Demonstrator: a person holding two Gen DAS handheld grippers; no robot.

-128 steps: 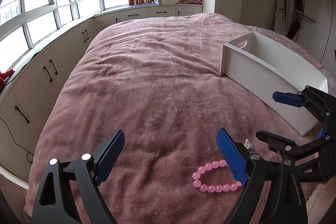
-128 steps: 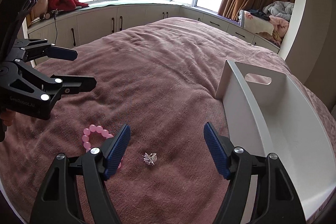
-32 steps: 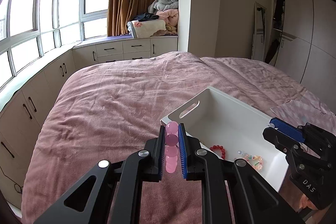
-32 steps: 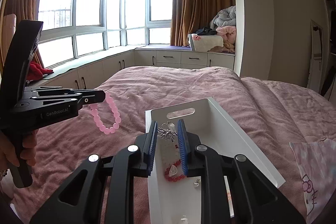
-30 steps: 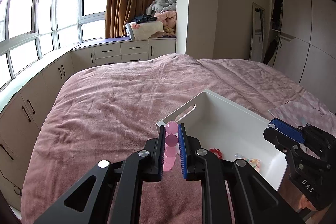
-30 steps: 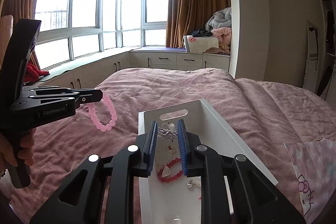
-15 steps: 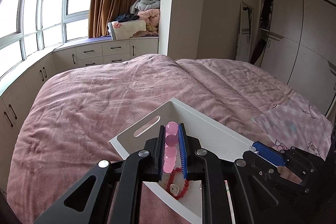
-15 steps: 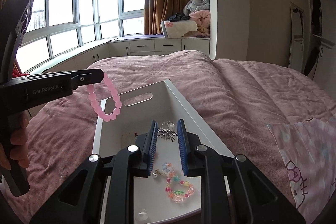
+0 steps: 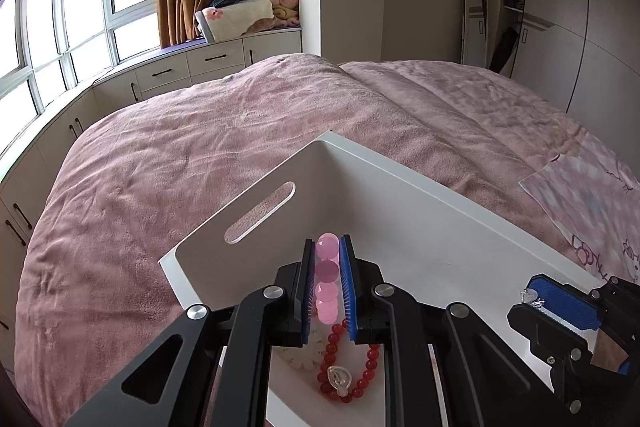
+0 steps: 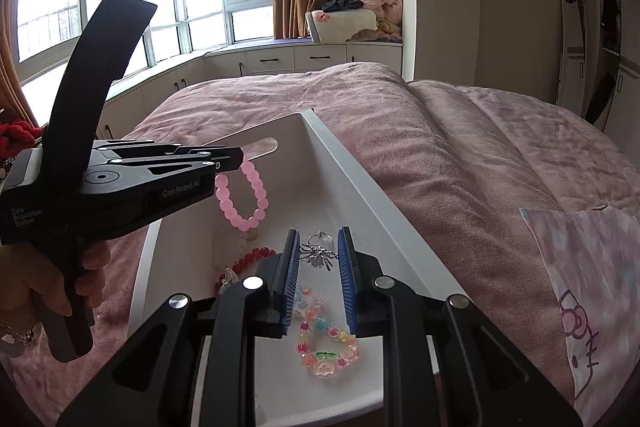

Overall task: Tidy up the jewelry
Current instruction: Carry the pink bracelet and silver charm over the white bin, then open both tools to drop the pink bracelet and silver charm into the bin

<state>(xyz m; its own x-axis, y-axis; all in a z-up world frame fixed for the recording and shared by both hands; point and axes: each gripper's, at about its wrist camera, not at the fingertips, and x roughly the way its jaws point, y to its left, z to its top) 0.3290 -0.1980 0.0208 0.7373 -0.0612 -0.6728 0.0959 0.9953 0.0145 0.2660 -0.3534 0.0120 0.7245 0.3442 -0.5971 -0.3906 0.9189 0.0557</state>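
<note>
My left gripper point(image 9: 327, 255) is shut on a pink bead bracelet point(image 9: 326, 285). In the right wrist view the bracelet point(image 10: 242, 197) hangs from it over the white tray point(image 10: 360, 183). My right gripper point(image 10: 319, 253) is shut on a small silver crystal charm point(image 10: 318, 255) and holds it above the tray's middle. In the left wrist view the right gripper point(image 9: 536, 301) is at the lower right with the charm point(image 9: 530, 297) at its tip. The tray point(image 9: 420, 203) holds a red bead bracelet point(image 9: 344, 363) and a multicoloured bead bracelet point(image 10: 326, 343).
The tray lies on a pink blanket on the bed point(image 9: 200, 147). A Hello Kitty cloth point(image 10: 588, 287) lies to the tray's right. Cabinets point(image 9: 180, 67) and windows run along the far side. The person's hand point(image 10: 52, 291) holds the left gripper's handle.
Both grippers have moved in over the tray, each still holding its piece. The pink bracelet now hangs above the tray's far end and the charm above its middle.
</note>
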